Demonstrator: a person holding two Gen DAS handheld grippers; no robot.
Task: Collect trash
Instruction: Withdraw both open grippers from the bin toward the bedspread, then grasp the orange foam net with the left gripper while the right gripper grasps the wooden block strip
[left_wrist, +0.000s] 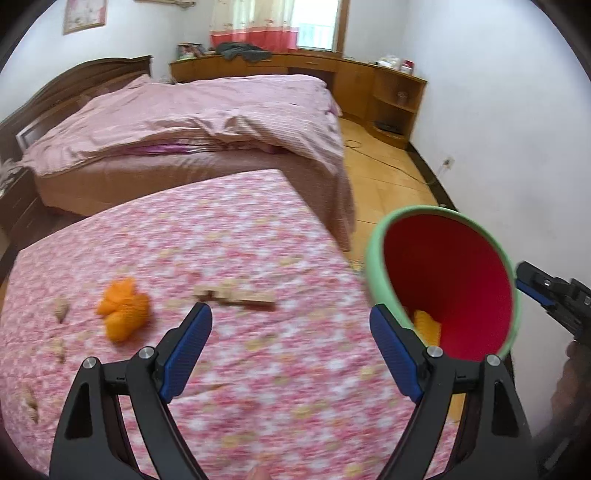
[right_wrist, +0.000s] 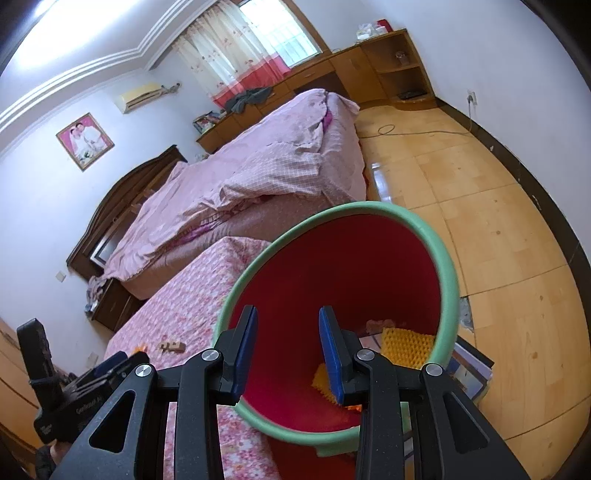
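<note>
A red bin with a green rim stands beside the pink floral bed, tilted toward it. It holds yellow foam netting and small scraps. On the bed lie an orange peel, a wooden piece and several small tan scraps. My left gripper is open and empty above the bed, right of the peel. My right gripper is open and empty, over the bin's mouth; it also shows at the right edge of the left wrist view.
A larger bed with a pink quilt lies beyond. Wooden cabinets line the far wall. Tiled floor with a cable runs to the right. Books or papers lie under the bin.
</note>
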